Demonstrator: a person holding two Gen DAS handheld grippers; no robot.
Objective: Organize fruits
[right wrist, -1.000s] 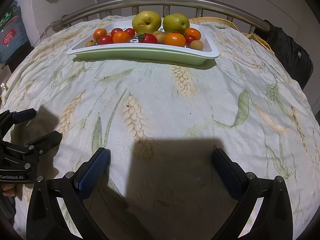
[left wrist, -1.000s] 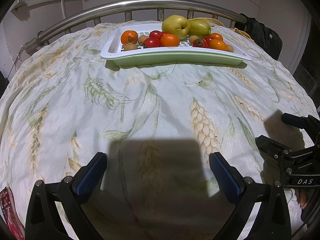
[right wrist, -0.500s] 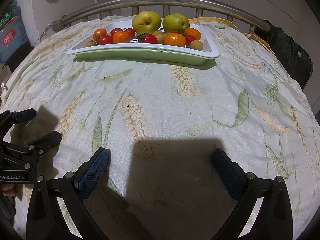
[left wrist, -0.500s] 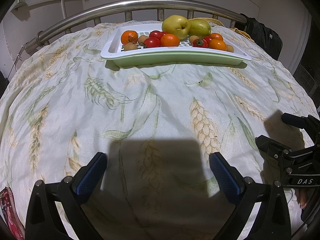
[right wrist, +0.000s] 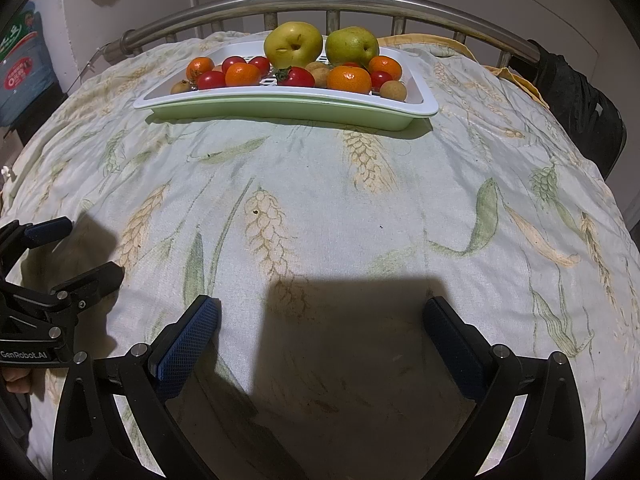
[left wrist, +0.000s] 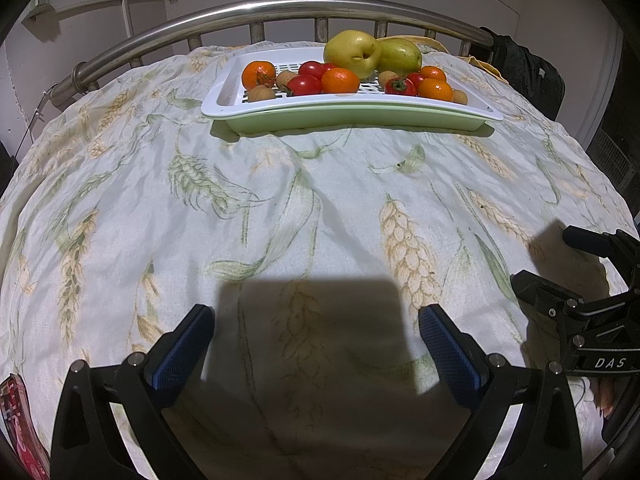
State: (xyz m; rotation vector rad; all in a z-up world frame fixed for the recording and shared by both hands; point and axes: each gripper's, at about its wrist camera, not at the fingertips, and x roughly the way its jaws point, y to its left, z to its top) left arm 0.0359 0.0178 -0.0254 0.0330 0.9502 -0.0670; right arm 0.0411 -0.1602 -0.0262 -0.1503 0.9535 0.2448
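Since the frames from a second ago, nothing has shifted: both views match, so no progress either way can be read from motion. Left gripper (left wrist: 316,330) is released, jaws spread wide, nothing between them, low center of the left wrist view; right gripper (right wrist: 320,322) same, spread and empty, low center of its own view. Fruits (left wrist: 340,80) all sit in the white slotted tray (left wrist: 224,96) at upper center of frame: two pears (right wrist: 294,44) at the back, oranges, tomatoes and small brown fruit mixed in front, some touching. That fits either a mixed pile awaiting sorting or a finished gather into the tray; can't tell which. Open room: the wheat-print cloth (left wrist: 280,208) between grippers and tray is bare, a straight run in. Edges: metal rail (left wrist: 280,8) just behind the tray, cloth drops away at frame left and right, dark bag (right wrist: 576,92) at upper right.
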